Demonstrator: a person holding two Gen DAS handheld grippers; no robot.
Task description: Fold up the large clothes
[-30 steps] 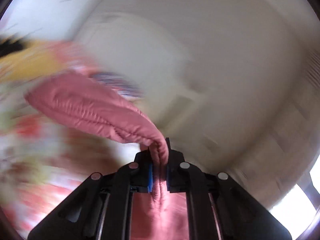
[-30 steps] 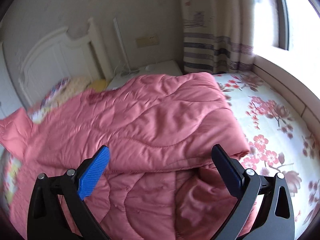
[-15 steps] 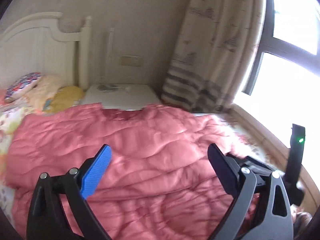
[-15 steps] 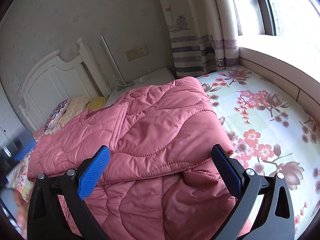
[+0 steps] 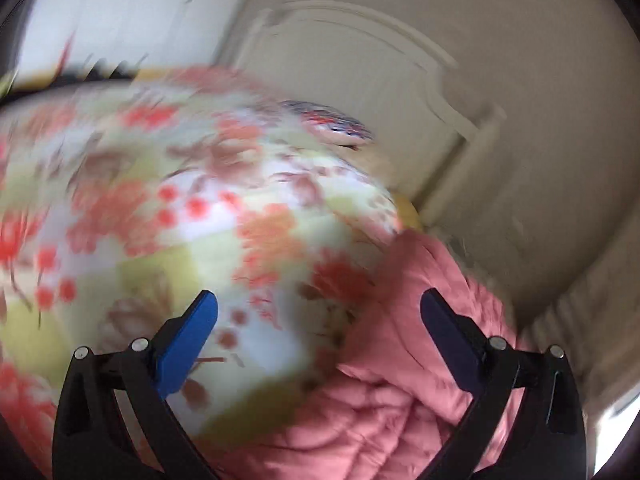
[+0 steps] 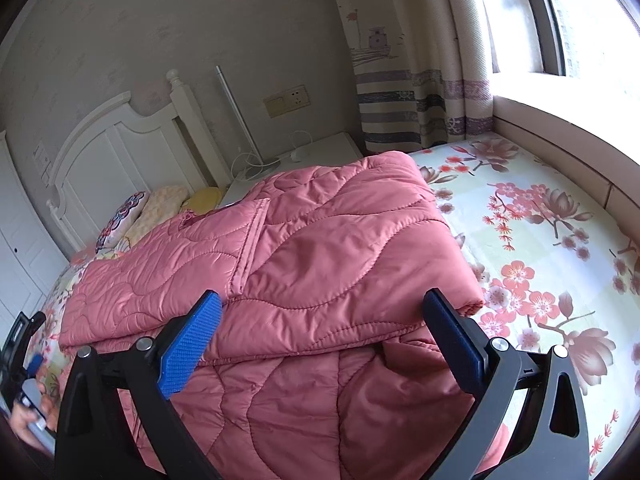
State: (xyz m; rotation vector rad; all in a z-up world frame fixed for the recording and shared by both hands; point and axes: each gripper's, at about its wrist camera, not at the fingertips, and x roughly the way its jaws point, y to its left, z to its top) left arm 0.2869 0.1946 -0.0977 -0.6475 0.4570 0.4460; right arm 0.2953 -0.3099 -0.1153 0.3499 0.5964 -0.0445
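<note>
So the pink quilted coat (image 6: 320,264) is lying on the bed, on top of the floral sheet (image 6: 552,264), with two flaps folded in over the middle. The left flap (image 6: 168,264) meets the bigger right flap (image 6: 352,240) roughly along the centre line, and the lower part of the coat spreads out flat towards the camera underneath them.

The right gripper (image 6: 322,320) hangs above the near part of the coat with its fingers spread wide, nothing between them. The blue pad (image 6: 190,344) on one finger shows up nicely.

The left gripper (image 5: 318,316) is also spread wide and holding nothing. Its view is really smeared, so take this loosely: it looks to be pointed at the floral sheet (image 5: 200,208) with the coat (image 5: 408,360) bunched at the lower right, under the right-hand finger.

Background stuff: white headboard (image 6: 116,152) against the wall, a few pillows (image 6: 160,208) at the head of the bed, a white nightstand (image 6: 320,152) behind the coat, and a striped curtain (image 6: 408,80) beside the bright window (image 6: 580,20).
</note>
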